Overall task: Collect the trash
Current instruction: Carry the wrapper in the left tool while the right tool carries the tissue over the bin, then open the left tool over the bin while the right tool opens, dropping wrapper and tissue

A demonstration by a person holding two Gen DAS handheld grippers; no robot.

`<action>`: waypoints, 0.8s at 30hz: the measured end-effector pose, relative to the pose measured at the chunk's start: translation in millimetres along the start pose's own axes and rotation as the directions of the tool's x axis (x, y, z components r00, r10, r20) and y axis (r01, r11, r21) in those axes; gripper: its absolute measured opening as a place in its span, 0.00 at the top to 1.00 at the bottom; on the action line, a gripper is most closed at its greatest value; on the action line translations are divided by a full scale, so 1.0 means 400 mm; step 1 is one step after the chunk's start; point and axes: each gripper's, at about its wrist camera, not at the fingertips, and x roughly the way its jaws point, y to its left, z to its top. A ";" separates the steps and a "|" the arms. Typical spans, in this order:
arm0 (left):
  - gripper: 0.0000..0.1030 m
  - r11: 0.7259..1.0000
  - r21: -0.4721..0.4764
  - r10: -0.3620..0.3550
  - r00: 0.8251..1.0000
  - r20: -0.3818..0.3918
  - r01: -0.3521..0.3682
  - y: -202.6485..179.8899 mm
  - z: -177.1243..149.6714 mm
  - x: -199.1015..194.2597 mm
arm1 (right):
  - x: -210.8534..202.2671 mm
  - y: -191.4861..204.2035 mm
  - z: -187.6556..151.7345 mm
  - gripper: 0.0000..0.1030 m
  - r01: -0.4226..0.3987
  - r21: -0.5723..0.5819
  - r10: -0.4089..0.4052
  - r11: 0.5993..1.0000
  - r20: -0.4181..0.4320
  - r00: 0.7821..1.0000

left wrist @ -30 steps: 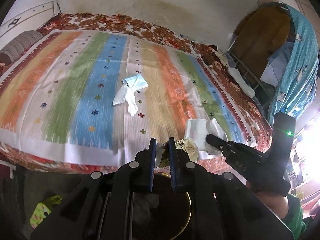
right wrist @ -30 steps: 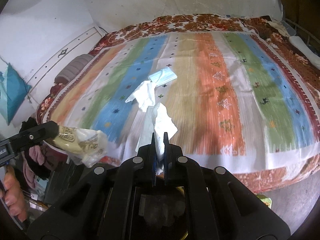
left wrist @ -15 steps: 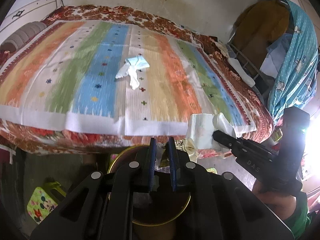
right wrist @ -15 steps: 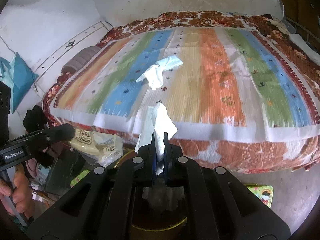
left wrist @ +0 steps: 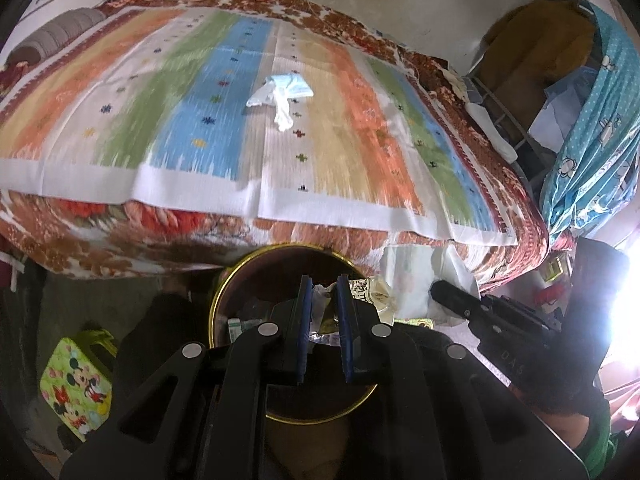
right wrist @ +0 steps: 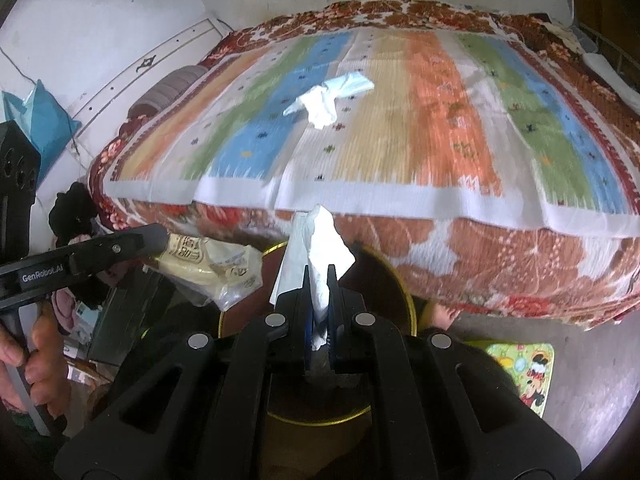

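A crumpled wrapper [left wrist: 370, 290] is clamped in the left gripper [left wrist: 323, 312] and a white tissue [right wrist: 320, 248] in the right gripper [right wrist: 319, 292], both above the gold-rimmed bin [left wrist: 224, 292]; release is judged next.

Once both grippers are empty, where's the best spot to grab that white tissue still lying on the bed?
Grip the crumpled tissue at its bunched, raised middle, coming straight down from above. It lies loose on the flat striped bedspread, against a pale blue face mask on its far side, so pinch the near white lobe to avoid snagging the mask.
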 end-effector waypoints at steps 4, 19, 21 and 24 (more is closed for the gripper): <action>0.89 1.000 -0.001 0.014 1.000 -0.018 -0.014 0.000 -0.020 0.020 | 0.021 0.007 -0.025 0.96 -0.004 0.000 0.004 1.000 -0.033 0.999; 0.89 0.993 -0.005 0.113 0.981 -0.157 -0.115 0.033 -0.068 0.158 | 0.170 -0.019 -0.088 0.96 -0.003 0.044 0.011 0.999 -0.186 0.982; 0.89 0.992 -0.005 0.121 0.977 -0.178 -0.124 0.040 -0.070 0.180 | 0.193 -0.024 -0.092 0.96 -0.003 0.049 0.013 0.999 -0.204 0.979; 0.89 0.991 -0.006 0.133 0.970 -0.202 -0.137 0.051 -0.071 0.207 | 0.219 -0.026 -0.096 0.96 -0.003 0.054 0.015 0.999 -0.225 0.974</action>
